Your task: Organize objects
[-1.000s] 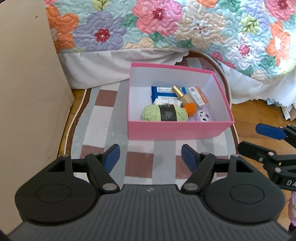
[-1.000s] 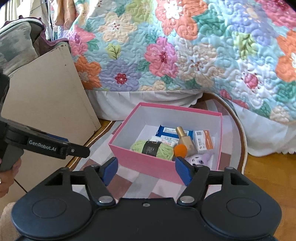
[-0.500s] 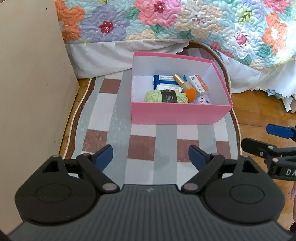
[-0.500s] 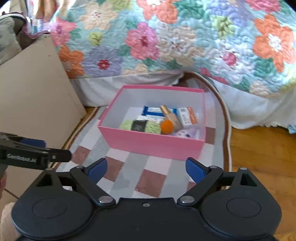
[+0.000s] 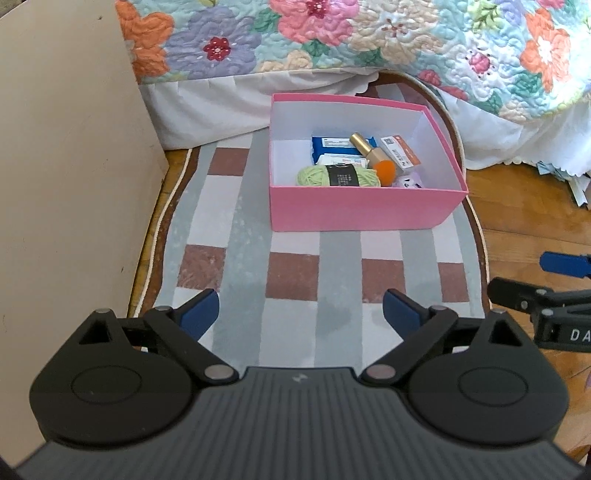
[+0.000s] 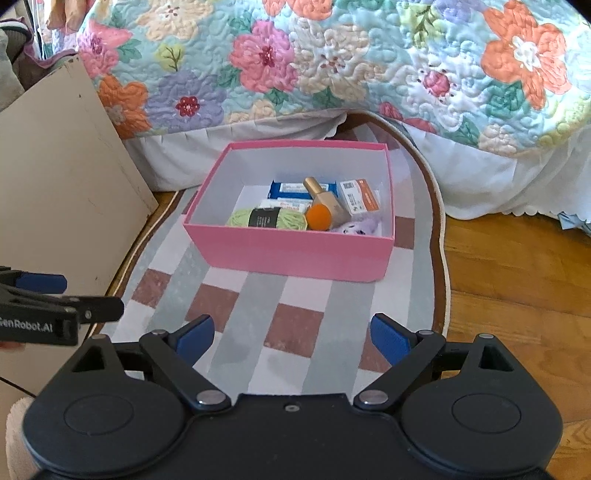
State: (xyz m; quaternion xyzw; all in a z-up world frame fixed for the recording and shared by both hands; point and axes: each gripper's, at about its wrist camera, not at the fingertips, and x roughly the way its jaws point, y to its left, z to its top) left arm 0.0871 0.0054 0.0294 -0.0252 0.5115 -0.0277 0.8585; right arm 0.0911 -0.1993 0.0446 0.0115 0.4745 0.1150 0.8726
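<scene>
Pink box point(image 5: 364, 212) holds green yarn point(image 5: 338, 176), an orange ball point(image 5: 384, 172), perhaps packets; both grippers gape empty.

Both wrist cameras look forward and down along their own fingers, from above the rug point(image 5: 295, 280), well back from the pink box point(image 5: 364, 206). The left view faces the box squarely; the right view point(image 6: 295, 251) sees it from slightly rightward. Both share box, rug, quilt point(image 5: 369, 33) and board point(image 6: 55, 177), and each catches the other gripper at its edge.
</scene>
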